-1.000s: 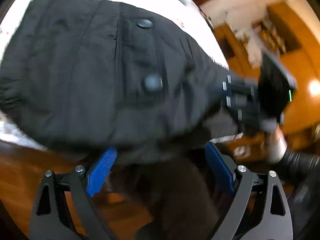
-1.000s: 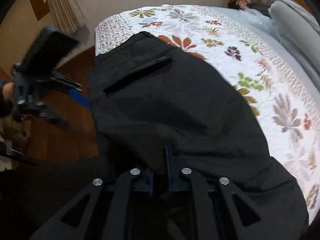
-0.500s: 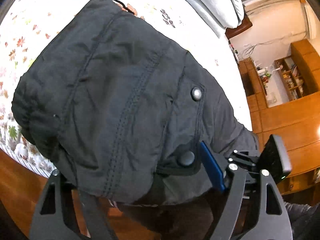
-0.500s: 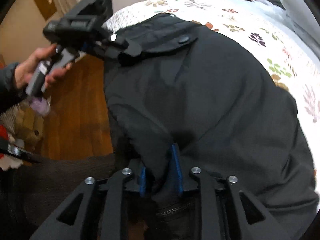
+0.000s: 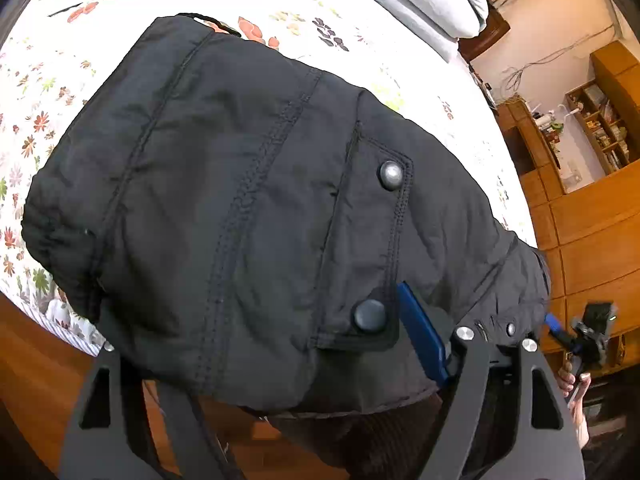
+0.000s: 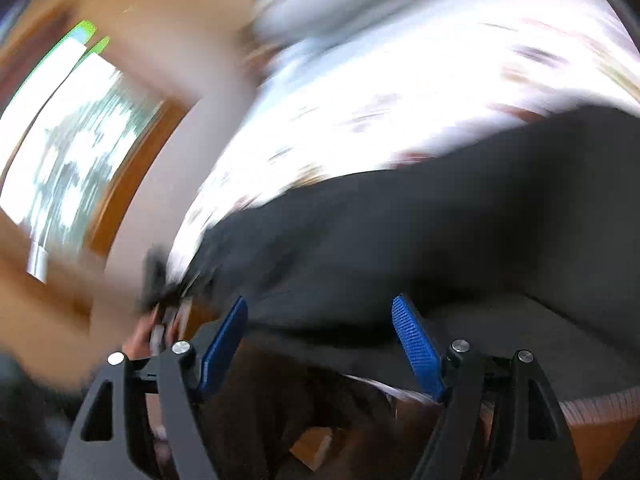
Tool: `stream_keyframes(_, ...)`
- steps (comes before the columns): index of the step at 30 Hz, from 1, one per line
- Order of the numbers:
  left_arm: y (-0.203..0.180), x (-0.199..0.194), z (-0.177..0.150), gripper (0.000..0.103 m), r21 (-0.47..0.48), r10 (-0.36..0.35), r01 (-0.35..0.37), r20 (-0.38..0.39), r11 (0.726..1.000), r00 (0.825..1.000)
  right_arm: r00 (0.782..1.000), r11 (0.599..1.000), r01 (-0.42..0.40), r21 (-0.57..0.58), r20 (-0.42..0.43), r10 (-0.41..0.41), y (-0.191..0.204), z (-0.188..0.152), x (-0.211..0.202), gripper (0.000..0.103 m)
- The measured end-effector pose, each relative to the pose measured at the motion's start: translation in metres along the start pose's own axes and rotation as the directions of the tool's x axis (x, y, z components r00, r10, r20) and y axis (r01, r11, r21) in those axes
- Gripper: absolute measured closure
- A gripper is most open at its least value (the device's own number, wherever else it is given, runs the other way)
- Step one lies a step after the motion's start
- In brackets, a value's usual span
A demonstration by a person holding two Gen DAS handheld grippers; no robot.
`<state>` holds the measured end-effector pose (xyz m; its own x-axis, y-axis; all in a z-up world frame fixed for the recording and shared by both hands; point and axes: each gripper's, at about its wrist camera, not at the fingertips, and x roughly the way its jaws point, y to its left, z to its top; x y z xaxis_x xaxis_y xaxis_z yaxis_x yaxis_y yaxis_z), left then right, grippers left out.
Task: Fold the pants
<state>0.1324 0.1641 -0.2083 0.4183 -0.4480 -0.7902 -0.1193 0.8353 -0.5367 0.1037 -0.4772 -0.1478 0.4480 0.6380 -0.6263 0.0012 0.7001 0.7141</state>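
The left wrist view is sharp and bright; soft daylight falls evenly on the flowered bedspread (image 5: pixel 120 32), which looks nearly washed out at the top; the black pants (image 5: pixel 240 184) stay dark, but the stitches and two shiny snaps show clearly; a dark shadow sits under the cloth at the bottom; straight lines bend near the round black edges. The right wrist view is badly smeared by motion; the window (image 6: pixel 68 140) glares white on the left; the bedspread is blown out; only the blue finger pads (image 6: pixel 416 344) look crisp.
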Motion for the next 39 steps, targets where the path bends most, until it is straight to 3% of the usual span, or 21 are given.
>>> stream_keyframes(4, -0.013, 0.004, -0.005, 0.026, 0.0, 0.026, -0.026, 0.023, 1.0, 0.999, 0.987, 0.963, 0.102, 0.25, 0.098, -0.13, -0.086, -0.01, -0.048, 0.033)
stream_keyframes(7, -0.02, 0.003, -0.01, 0.023, 0.024, 0.076, -0.077, 0.039, 0.997, 0.996, 0.984, 0.935, 0.049, 0.35, 0.143, -0.105, -0.122, -0.017, -0.058, 0.033)
stream_keyframes(11, -0.032, 0.009, -0.011, 0.015, 0.04, 0.134, -0.136, 0.046, 0.99, 0.99, 0.979, 0.909, -0.043, 0.414, 0.199, -0.044, -0.137, -0.017, -0.046, 0.033)
stream_keyframes(15, -0.04, 0.015, -0.009, 0.015, 0.034, 0.166, -0.168, 0.045, 0.985, 0.985, 0.976, 0.87, -0.093, 0.484, 0.218, -0.017, -0.156, -0.011, -0.034, 0.039)
stream_keyframes(18, -0.039, 0.018, -0.007, 0.014, 0.025, 0.165, -0.166, 0.041, 0.986, 0.985, 0.97, 0.835, -0.126, 0.536, 0.243, -0.01, -0.177, -0.009, -0.039, 0.053)
stream_keyframes(20, -0.038, 0.019, -0.006, 0.013, 0.028, 0.168, -0.169, 0.039, 0.985, 0.985, 0.972, 0.846, -0.097, 0.525, 0.231, -0.032, -0.182, -0.011, -0.043, 0.068)
stream_keyframes(22, -0.038, 0.022, -0.006, 0.013, 0.039, 0.18, -0.181, 0.032, 0.983, 0.983, 0.97, 0.861, -0.101, 0.499, 0.242, -0.027, -0.18, -0.01, -0.051, 0.093)
stream_keyframes(24, -0.039, 0.024, -0.005, 0.013, 0.049, 0.189, -0.19, 0.025, 0.981, 0.982, 0.967, 0.879, -0.084, 0.47, 0.253, -0.043, -0.175, -0.005, -0.066, 0.098)
stream_keyframes(29, -0.04, 0.03, 0.0, 0.012, 0.047, 0.196, -0.196, 0.019, 0.979, 0.98, 0.94, 0.925, -0.024, 0.378, 0.324, -0.108, -0.161, 0.022, -0.122, 0.099)
stream_keyframes(31, -0.04, 0.033, 0.001, 0.012, 0.047, 0.196, -0.197, 0.022, 0.979, 0.98, 0.932, 0.925, 0.011, 0.381, 0.332, -0.148, -0.167, 0.027, -0.138, 0.099)
stream_keyframes(33, -0.042, 0.036, 0.001, 0.011, 0.054, 0.202, -0.203, 0.024, 0.978, 0.979, 0.951, 0.911, 0.063, 0.408, 0.253, -0.179, -0.18, 0.03, -0.134, 0.099)
stream_keyframes(35, -0.043, 0.038, 0.001, 0.01, 0.063, 0.208, -0.209, 0.025, 0.976, 0.978, 0.955, 0.908, 0.149, 0.392, 0.182, -0.235, -0.184, 0.026, -0.12, 0.098)
stream_keyframes(37, -0.043, 0.039, 0.002, 0.01, 0.064, 0.209, -0.21, 0.022, 0.976, 0.978, 0.955, 0.896, 0.219, 0.385, 0.101, -0.277, -0.189, 0.021, -0.105, 0.083)
stream_keyframes(38, -0.043, 0.039, 0.002, 0.01, 0.063, 0.207, -0.208, 0.019, 0.976, 0.978, 0.96, 0.894, 0.21, 0.395, 0.091, -0.266, -0.19, 0.017, -0.103, 0.077)
stream_keyframes(39, -0.043, 0.039, 0.003, 0.01, 0.061, 0.206, -0.206, 0.016, 0.977, 0.979, 0.963, 0.895, 0.2, 0.4, 0.09, -0.255, -0.19, 0.014, -0.102, 0.065)
